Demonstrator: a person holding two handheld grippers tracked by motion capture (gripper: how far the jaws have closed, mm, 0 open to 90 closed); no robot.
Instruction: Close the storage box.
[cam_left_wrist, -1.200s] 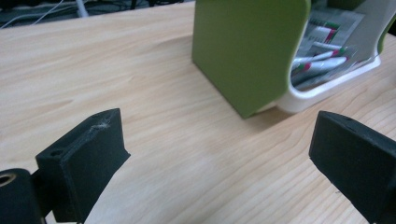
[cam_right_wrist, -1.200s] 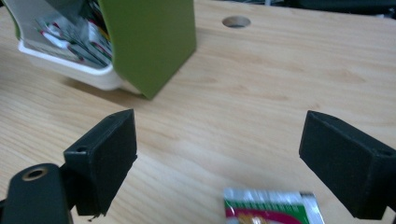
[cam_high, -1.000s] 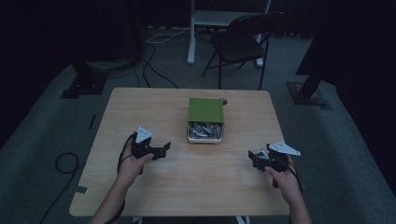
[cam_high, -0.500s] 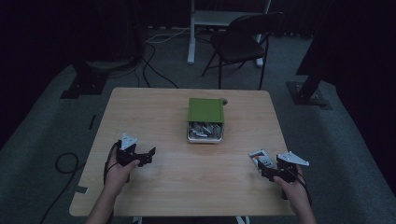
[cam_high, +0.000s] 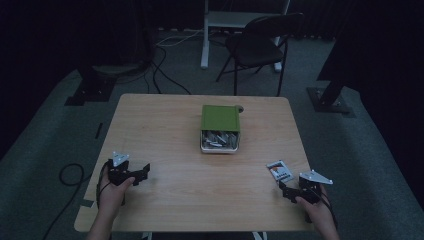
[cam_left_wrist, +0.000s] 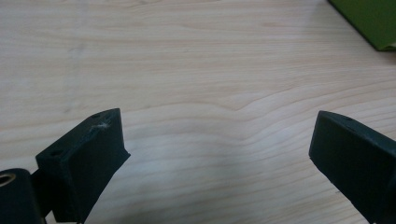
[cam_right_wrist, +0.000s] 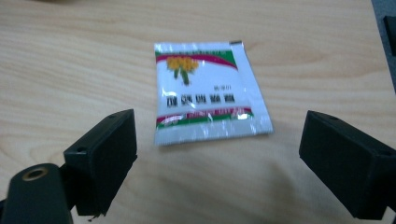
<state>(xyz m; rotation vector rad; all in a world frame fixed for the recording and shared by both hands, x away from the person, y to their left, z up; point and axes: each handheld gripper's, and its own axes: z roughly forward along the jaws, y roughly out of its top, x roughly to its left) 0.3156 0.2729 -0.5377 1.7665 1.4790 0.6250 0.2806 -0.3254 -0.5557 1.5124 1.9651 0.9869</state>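
A green-lidded box (cam_high: 220, 128) of small packets stands mid-table, its front open; its green corner (cam_left_wrist: 373, 21) shows in the left gripper view. One silver sachet (cam_high: 279, 171) (cam_right_wrist: 208, 95) with red and green print lies flat near the right edge. My right gripper (cam_high: 283, 190) (cam_right_wrist: 219, 154) rests just behind it, open, the sachet lying ahead between the jaws without touching them. My left gripper (cam_high: 145, 170) (cam_left_wrist: 219, 149) sits near the left front corner, open over bare wood.
The wooden table (cam_high: 165, 130) has its front edge close to both hands. A folding chair (cam_high: 260, 45) and a white desk leg (cam_high: 205, 35) stand beyond the far side. Cables (cam_high: 70, 175) lie on the grey floor at left.
Both hands have drawn back toward the front edge. The sachet, held at the right gripper earlier, now lies on the table ahead of its open jaws.
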